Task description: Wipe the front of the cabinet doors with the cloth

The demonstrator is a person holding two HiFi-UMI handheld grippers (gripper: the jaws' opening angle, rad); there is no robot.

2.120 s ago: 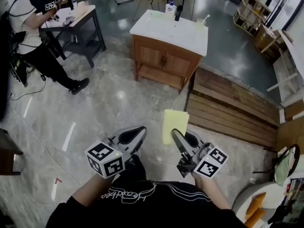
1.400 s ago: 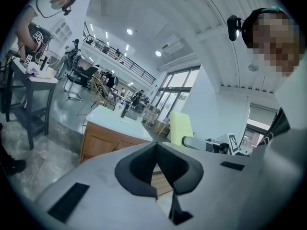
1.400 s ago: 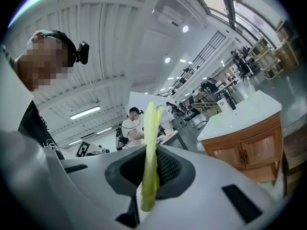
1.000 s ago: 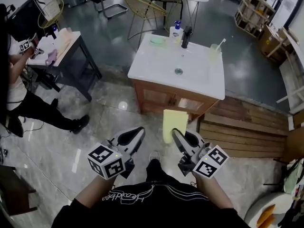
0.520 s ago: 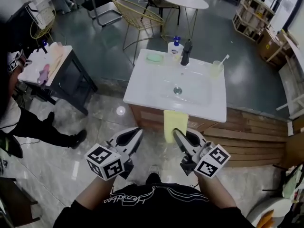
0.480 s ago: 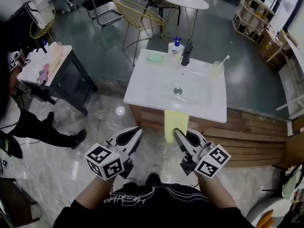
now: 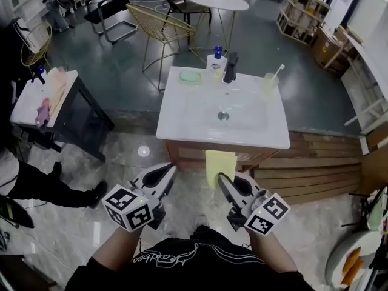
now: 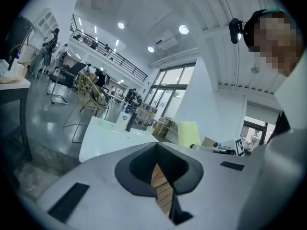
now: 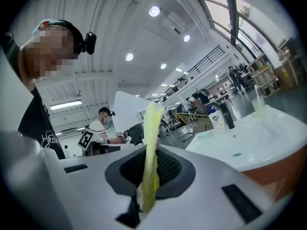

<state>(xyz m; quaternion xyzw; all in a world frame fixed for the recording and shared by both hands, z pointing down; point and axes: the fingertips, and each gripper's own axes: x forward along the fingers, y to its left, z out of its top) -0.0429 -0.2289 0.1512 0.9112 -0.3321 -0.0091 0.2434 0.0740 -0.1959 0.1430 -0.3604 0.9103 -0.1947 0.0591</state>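
While the yellow cloth (image 7: 219, 167) hangs pinched between the pressed-together jaws of the right gripper (image 7: 225, 182), exactly as it did two seconds ago, the vanity has drawn much closer. It was well apart across the floor; now its front edge sits just beyond the cloth's top. My read is that the approach is nearly over and no wiping has begun, since the cloth is in the air and not yet against the wood. The left gripper (image 7: 159, 176) has its jaws closed on nothing.

The cloth is a thin, limp rectangle, seen edge-on as a soft fold in the right gripper view. The cabinet doors (image 7: 189, 154) are warm brown wood, showing only as a narrow strip beneath the overhang, so their handles cannot be made out. Above them lies a glossy white countertop (image 7: 176, 117) with a moulded basin.
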